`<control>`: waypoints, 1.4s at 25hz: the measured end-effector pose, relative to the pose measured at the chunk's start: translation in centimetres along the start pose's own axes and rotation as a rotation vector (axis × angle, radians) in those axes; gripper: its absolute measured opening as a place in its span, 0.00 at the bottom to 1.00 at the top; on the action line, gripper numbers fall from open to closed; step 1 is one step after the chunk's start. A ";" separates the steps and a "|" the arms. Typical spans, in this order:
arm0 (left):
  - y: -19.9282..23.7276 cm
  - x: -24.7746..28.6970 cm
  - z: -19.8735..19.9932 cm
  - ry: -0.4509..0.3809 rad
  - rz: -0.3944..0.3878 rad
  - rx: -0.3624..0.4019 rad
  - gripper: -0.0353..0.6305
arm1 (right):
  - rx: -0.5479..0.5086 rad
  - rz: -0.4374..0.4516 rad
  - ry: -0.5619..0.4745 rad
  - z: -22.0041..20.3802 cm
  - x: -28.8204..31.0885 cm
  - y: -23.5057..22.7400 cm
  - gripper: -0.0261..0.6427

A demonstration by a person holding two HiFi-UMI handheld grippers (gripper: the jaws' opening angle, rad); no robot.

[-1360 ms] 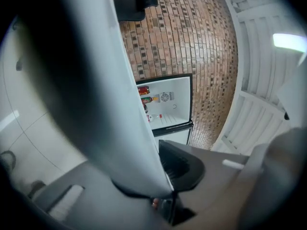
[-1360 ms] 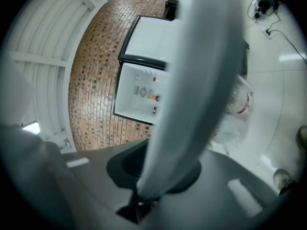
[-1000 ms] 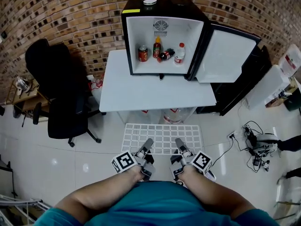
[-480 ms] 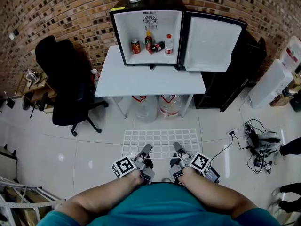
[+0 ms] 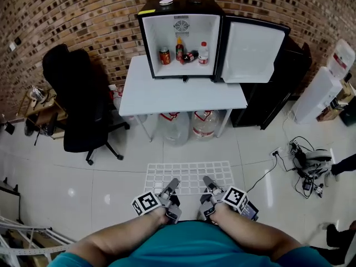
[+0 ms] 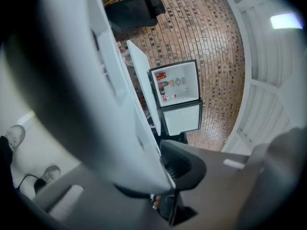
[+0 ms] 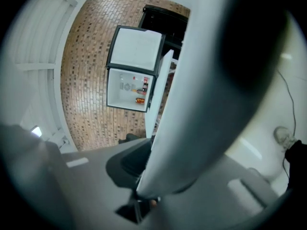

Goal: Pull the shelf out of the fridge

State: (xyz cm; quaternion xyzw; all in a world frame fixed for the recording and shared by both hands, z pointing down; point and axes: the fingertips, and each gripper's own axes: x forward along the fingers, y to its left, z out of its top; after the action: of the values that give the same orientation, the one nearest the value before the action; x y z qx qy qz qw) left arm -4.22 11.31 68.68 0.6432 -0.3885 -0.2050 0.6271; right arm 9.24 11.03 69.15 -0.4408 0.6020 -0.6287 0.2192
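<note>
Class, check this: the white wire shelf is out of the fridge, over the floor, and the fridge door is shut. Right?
No: the head view shows the fridge door standing wide open. The white wire shelf is out of the fridge, over the floor.

Bright even light w/ floor (image 5: 71,192) glare; fisheye edges, shelf (image 6: 96,90) blurred close-up.

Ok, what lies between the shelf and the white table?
Only bare tiled floor, as the head view shows. The shelf is well apart from the table; two water jugs stand beneath the table.
</note>
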 end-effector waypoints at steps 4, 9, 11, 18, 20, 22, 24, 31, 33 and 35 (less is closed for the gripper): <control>1.5 -2.0 1.3 0.009 0.014 -0.016 0.12 | -0.004 -0.019 0.007 -2.6 0.9 -0.3 0.11; 2.7 -3.7 2.7 -0.001 0.038 -0.040 0.13 | -0.006 -0.044 0.037 -4.9 2.0 -0.3 0.12; 2.9 -3.9 2.8 -0.005 0.042 -0.043 0.13 | -0.010 -0.045 0.044 -5.2 2.2 -0.4 0.12; 2.7 -3.7 3.5 -0.008 0.044 -0.037 0.13 | -0.019 -0.040 0.053 -5.1 2.9 0.0 0.13; 2.7 -3.6 3.4 -0.012 0.043 -0.038 0.13 | -0.020 -0.038 0.056 -4.9 2.9 -0.1 0.13; 2.7 -3.3 3.2 -0.012 0.044 -0.038 0.13 | -0.020 -0.038 0.057 -4.6 2.8 -0.2 0.13; 2.6 -3.0 3.0 -0.010 0.044 -0.036 0.13 | -0.020 -0.038 0.054 -4.3 2.7 -0.2 0.13; 2.1 -2.4 2.7 -0.001 0.037 -0.039 0.13 | -0.025 -0.038 0.047 -3.6 2.4 0.0 0.13; 2.1 -2.4 2.7 0.000 0.036 -0.038 0.13 | -0.026 -0.039 0.046 -3.6 2.3 0.1 0.13; 1.9 -2.4 2.6 0.000 0.036 -0.040 0.13 | -0.027 -0.040 0.045 -3.5 2.2 0.1 0.13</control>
State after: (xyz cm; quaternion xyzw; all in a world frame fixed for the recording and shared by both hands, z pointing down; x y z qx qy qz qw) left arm -8.15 11.65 69.67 0.6237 -0.3958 -0.2013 0.6433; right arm 5.21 11.20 70.13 -0.4414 0.6063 -0.6345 0.1871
